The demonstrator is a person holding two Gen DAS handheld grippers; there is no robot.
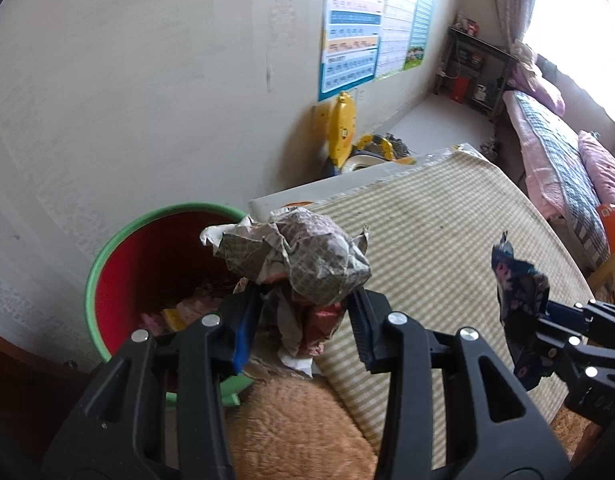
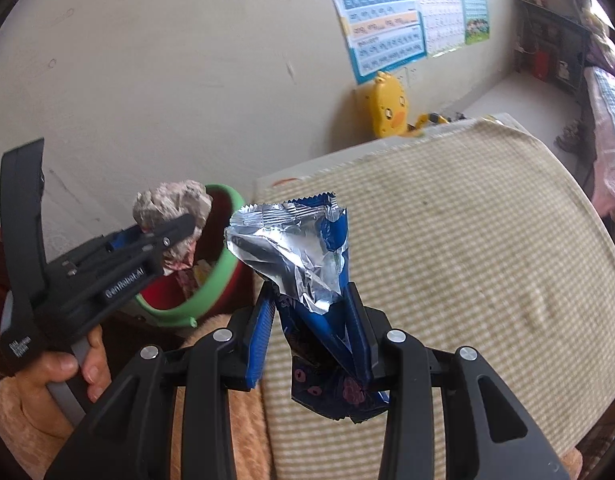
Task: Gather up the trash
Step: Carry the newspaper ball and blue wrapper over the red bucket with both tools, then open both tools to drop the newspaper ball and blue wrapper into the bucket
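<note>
Left claw clamps crumpled paper wad beside the red bin; right claw grips blue foil wrapper, both apparently bin-bound.

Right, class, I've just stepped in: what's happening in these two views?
A person is clearing rubbish with a gripper in each hand. The left gripper is clamped on a crumpled paper wad beside the red bin. The right gripper grips a blue foil wrapper above the striped cloth.
</note>
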